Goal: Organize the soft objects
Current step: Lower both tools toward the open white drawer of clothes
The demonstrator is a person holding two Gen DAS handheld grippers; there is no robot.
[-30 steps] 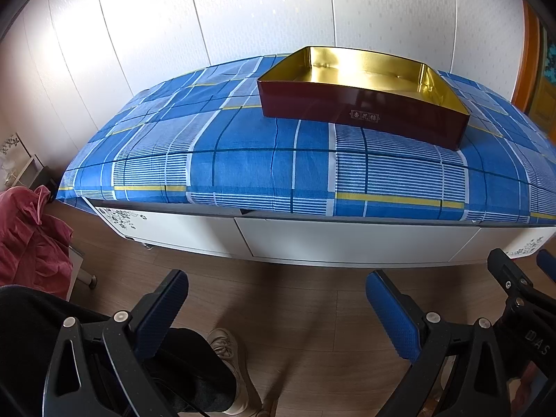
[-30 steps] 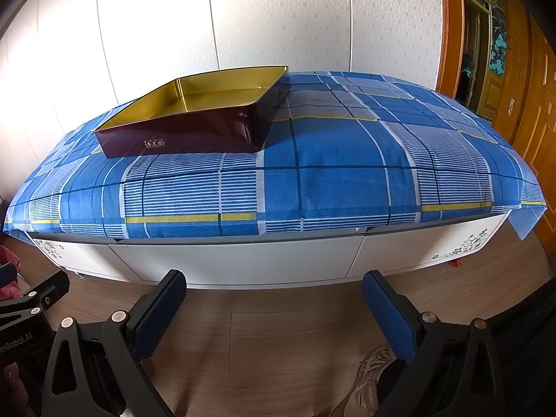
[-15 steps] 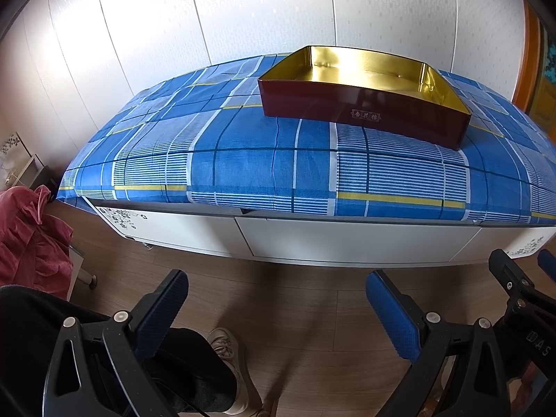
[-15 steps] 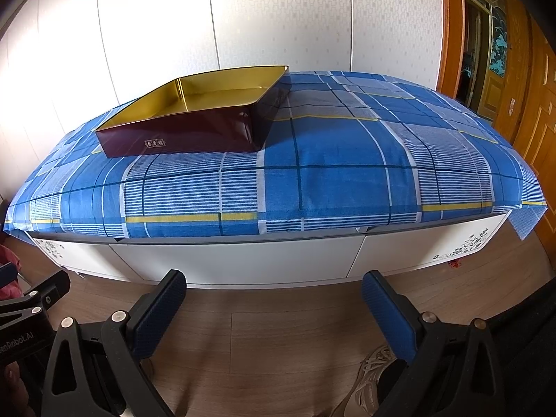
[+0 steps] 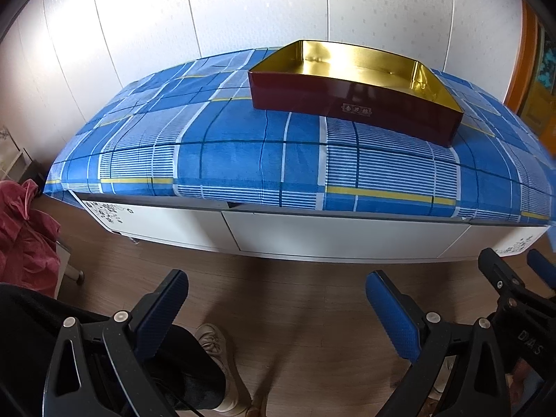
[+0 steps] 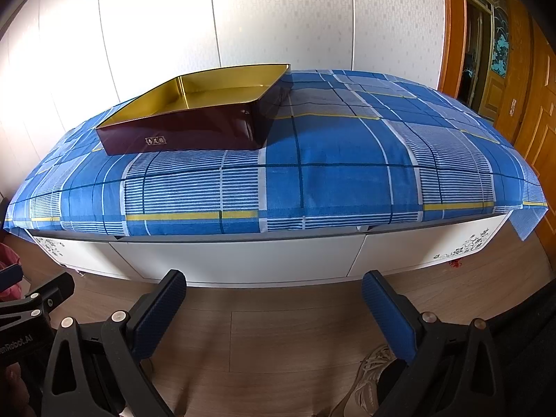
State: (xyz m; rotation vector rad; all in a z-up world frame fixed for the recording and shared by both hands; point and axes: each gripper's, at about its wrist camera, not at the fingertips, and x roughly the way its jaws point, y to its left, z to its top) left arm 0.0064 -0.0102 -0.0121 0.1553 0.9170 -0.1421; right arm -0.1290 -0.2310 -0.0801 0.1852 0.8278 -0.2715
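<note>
Box (image 5: 351, 95), maroon outside, gold inside, on blue plaid cloth (image 5: 243, 160) ahead of both tools. Left gripper (image 5: 276, 299) and right gripper (image 6: 274, 297) both spread apart, holding nothing, above floor.

A box (image 5: 351, 100) sits on the cloth (image 5: 243, 160) covering the bench (image 5: 330, 232), toward its back. A wall (image 5: 243, 7) stands behind the bench. A heap of fabric (image 5: 24, 239) lies on the floor (image 5: 295, 299) to the left.

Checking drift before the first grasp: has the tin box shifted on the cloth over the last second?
No. In the left wrist view the tin box sits on the same checks of the blue plaid cloth, its label still above the same white stripe.
</note>
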